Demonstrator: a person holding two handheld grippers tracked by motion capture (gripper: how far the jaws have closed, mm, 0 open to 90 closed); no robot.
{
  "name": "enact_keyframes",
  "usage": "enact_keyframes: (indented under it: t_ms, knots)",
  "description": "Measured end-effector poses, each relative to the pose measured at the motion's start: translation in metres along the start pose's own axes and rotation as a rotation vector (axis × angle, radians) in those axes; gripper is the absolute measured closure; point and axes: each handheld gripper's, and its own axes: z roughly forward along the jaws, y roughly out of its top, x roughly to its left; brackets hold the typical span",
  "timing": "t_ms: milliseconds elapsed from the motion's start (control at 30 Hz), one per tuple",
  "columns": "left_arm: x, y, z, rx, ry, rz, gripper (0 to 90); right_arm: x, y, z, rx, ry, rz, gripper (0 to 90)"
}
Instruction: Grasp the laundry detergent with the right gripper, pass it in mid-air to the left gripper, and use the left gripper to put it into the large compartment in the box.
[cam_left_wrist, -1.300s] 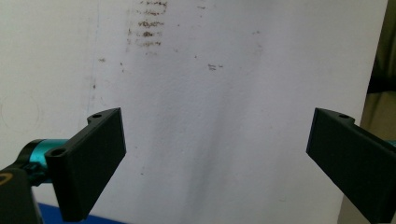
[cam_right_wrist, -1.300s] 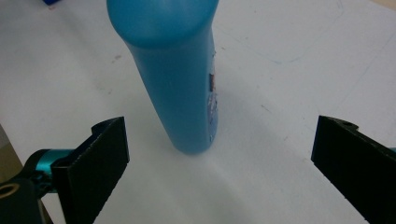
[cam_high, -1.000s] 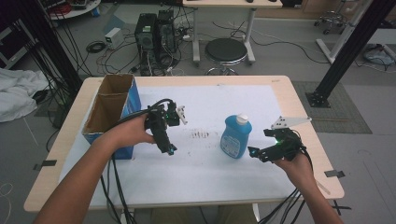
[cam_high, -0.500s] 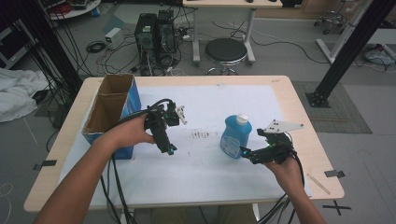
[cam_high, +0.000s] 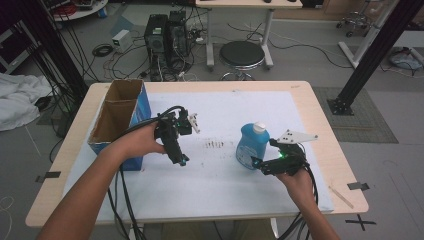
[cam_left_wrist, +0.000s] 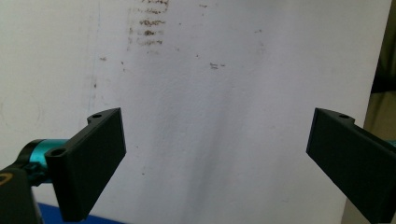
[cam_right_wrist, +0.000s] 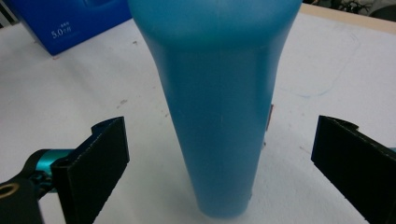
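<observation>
A blue bottle (cam_high: 251, 145) with a white cap stands upright on the white sheet, right of the middle. My right gripper (cam_high: 260, 163) is at its base, open; in the right gripper view the bottle (cam_right_wrist: 219, 102) rises between the two jaws with gaps on both sides, untouched. My left gripper (cam_high: 181, 161) hangs open over the sheet near the blue box, jaws pointing down. Between the jaws of my left gripper (cam_left_wrist: 217, 154), the left gripper view has bare white sheet with dark smudges (cam_left_wrist: 149, 32).
An open blue cardboard box (cam_high: 119, 125) stands at the table's left, close to my left hand; its corner (cam_right_wrist: 65, 23) appears behind the bottle. A dark smudge patch (cam_high: 215, 144) marks the sheet between the grippers. The wooden table edge (cam_high: 340, 150) runs just right of my right gripper.
My right gripper has moved left and in toward the bottle's base, so the bottle now stands between its open jaws. The left gripper has stayed in place.
</observation>
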Motion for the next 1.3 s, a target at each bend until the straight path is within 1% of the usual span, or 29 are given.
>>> enact_keyframes:
  t_ms: [100,333,500,867,900,1033,1100,1133,1200,1300]
  knots:
    - [0.0,0.0,0.0,0.002,0.0,0.005,4.7,0.0,0.001,0.005,-0.017,0.005,-0.004,3.1]
    - [0.001,-0.001,0.0,0.003,0.0,0.002,4.7,-0.001,0.001,0.014,-0.032,-0.01,-0.004,3.1]
    - [0.001,-0.001,0.0,0.003,0.0,0.001,4.6,-0.001,0.0,0.02,-0.078,-0.019,-0.001,3.1]
    - [0.001,-0.001,0.001,0.001,-0.001,0.002,4.7,0.002,-0.004,0.03,-0.115,-0.021,-0.01,3.1]
    - [0.001,-0.001,0.001,0.0,-0.001,0.002,4.7,0.002,-0.004,0.031,-0.128,-0.025,-0.007,3.3]
    - [0.001,-0.001,0.001,-0.001,-0.001,0.0,4.7,0.001,-0.005,0.032,-0.141,-0.021,-0.001,6.4]
    - [0.001,-0.001,0.001,0.0,-0.001,-0.002,4.7,0.001,-0.005,0.031,-0.159,0.001,-0.012,15.0]
    - [0.001,-0.002,0.001,0.0,-0.001,-0.002,4.6,0.001,-0.005,0.031,-0.161,-0.004,-0.009,15.1]
    - [0.001,-0.001,0.001,0.0,-0.001,-0.002,4.6,0.001,-0.005,0.031,-0.164,0.004,0.002,15.1]
    - [0.001,-0.001,0.001,-0.001,0.0,0.002,4.7,0.001,-0.006,0.032,-0.155,0.004,-0.007,15.2]
